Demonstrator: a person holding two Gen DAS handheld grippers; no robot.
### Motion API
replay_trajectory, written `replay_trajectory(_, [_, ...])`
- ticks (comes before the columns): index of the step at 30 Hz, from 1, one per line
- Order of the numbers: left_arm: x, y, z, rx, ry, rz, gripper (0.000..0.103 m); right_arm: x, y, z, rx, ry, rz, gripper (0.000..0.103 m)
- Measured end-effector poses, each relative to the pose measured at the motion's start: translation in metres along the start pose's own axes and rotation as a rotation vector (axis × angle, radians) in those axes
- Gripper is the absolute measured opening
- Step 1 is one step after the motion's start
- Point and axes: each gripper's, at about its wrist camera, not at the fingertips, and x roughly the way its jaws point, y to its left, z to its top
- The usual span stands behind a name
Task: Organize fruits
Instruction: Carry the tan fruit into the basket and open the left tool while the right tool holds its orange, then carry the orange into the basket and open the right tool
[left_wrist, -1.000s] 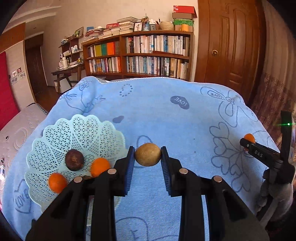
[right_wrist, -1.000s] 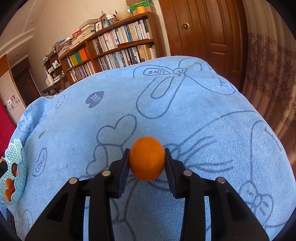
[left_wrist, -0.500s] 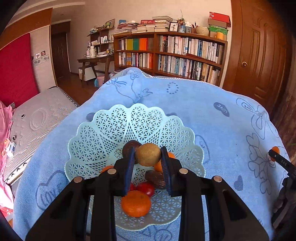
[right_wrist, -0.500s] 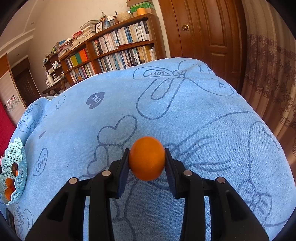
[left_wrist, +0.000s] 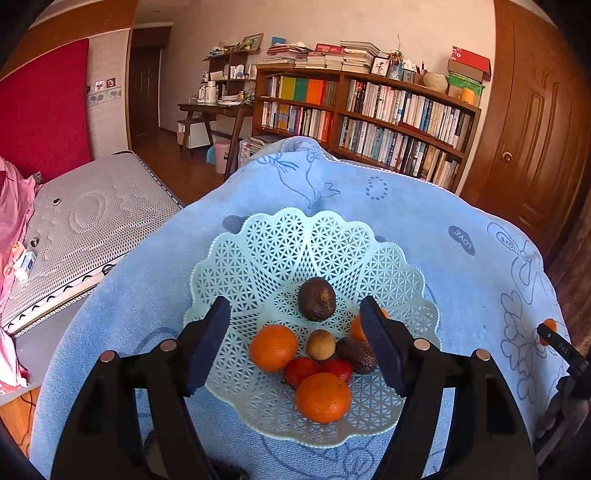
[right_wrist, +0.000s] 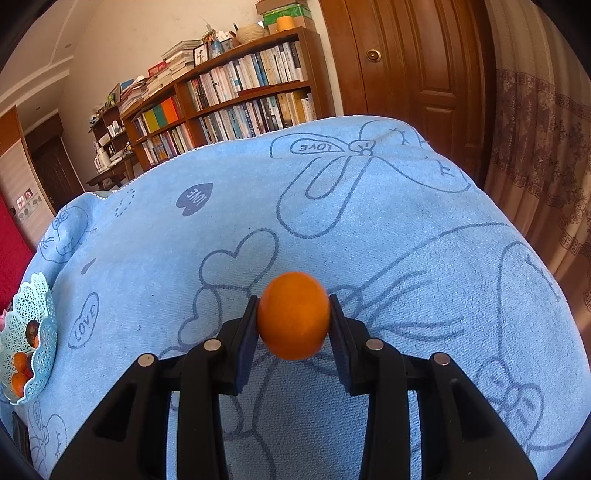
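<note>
The left gripper (left_wrist: 295, 343) hangs released above the lattice basket (left_wrist: 258, 258), where the small tan fruit (left_wrist: 321, 344) rests among oranges and dark fruits. The right gripper (right_wrist: 293, 325) is clenched on an orange (right_wrist: 293, 315) over the blue towel (right_wrist: 369, 229) covering the worktop. Judged next move: carry it left across open towel to the basket, near the worktop's left edge.
</note>
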Motion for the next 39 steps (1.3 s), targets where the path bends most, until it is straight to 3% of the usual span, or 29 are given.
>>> replay_trajectory(11, [-0.023, 0.026, -0.012, 0.008, -0.028, 0.036, 0.087, -0.029, 0.046, 0.001, -0.078, 0.001, 0.173, 0.036])
replay_trajectory(25, [-0.032, 0.024, -0.034, 0.135, -0.033, 0.013, 0.093, -0.061, 0.193, -0.012, -0.263, 0.084, 0.448, 0.036])
replay_trajectory(31, [-0.034, 0.024, -0.035, 0.156, -0.036, -0.004, 0.093, -0.055, 0.256, -0.020, -0.336, 0.122, 0.475, 0.036])
replay_trajectory(39, [-0.040, 0.028, -0.032, 0.144, -0.043, -0.008, 0.097, -0.021, 0.310, -0.034, -0.379, 0.225, 0.483, 0.036])
